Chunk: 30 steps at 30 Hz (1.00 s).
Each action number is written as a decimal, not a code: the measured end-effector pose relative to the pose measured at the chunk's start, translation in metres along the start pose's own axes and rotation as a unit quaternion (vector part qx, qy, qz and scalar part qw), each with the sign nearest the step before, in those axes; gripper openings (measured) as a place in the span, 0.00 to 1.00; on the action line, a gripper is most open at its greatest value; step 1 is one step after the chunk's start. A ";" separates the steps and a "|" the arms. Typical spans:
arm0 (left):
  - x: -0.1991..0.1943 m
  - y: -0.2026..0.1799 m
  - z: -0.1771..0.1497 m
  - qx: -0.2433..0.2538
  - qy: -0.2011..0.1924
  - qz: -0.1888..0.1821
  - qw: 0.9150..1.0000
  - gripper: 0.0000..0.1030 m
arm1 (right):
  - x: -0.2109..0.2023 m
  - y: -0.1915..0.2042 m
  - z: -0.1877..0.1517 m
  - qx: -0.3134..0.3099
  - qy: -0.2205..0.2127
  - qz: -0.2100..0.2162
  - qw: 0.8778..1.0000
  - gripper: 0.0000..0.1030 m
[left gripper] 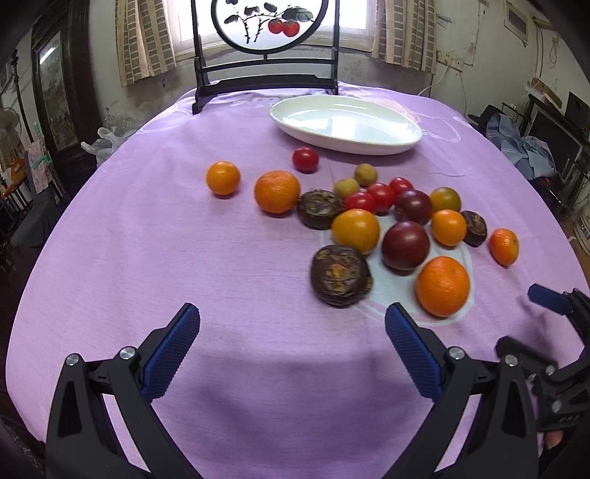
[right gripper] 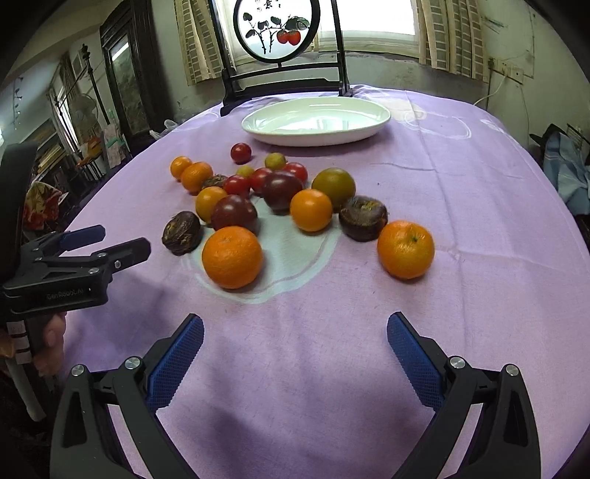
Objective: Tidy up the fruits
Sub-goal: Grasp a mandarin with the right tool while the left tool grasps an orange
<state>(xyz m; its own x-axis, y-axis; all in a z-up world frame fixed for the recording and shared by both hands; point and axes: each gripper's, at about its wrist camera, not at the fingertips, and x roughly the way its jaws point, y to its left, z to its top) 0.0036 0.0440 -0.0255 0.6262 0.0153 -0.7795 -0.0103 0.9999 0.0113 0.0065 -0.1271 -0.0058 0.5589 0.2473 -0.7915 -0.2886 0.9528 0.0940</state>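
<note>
Both the left hand-held gripper (left gripper: 293, 324) and right hand-held gripper (right gripper: 295, 333) are spread and empty. Fruits cluster mid-bench before the white plate (right gripper: 368, 129); the nearest orange (right gripper: 232, 257) looks firm, round, roll-prone: pinch across its widest middle.

Painted screen (left gripper: 267, 22) top cut off, dark round fruit (left gripper: 340, 275) motion-blurred

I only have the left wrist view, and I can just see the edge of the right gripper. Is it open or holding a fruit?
Observer: The right gripper is open with nothing between its fingers, over bare purple cloth, short of the fruit.
Operator: What lies straight ahead of it?
Observer: A gap. One big orange sits ahead to its left, and another orange sits apart ahead to its right.
</note>
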 end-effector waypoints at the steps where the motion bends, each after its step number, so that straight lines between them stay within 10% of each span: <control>1: 0.001 0.004 0.000 -0.004 0.003 -0.002 1.000 0.96 | -0.003 -0.003 0.004 -0.001 -0.005 -0.013 1.000 0.97; 13: 0.024 0.034 0.004 -0.031 0.032 -0.010 0.999 0.96 | 0.035 -0.048 0.031 0.022 0.059 -0.086 0.994 0.73; 18: 0.026 0.051 0.017 -0.039 0.031 0.004 0.999 0.96 | 0.049 -0.051 0.044 0.029 0.059 -0.096 0.993 0.43; 30: 0.079 0.085 0.073 -0.022 0.035 0.063 0.997 0.95 | 0.041 -0.067 0.041 0.065 0.033 -0.056 0.996 0.43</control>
<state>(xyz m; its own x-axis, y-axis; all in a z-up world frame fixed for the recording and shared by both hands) 0.1088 0.1306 -0.0402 0.5624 0.1383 -0.8152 -0.1196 0.9892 0.0852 0.0804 -0.1740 -0.0197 0.5275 0.1304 -0.8395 -0.1225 0.9895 0.0768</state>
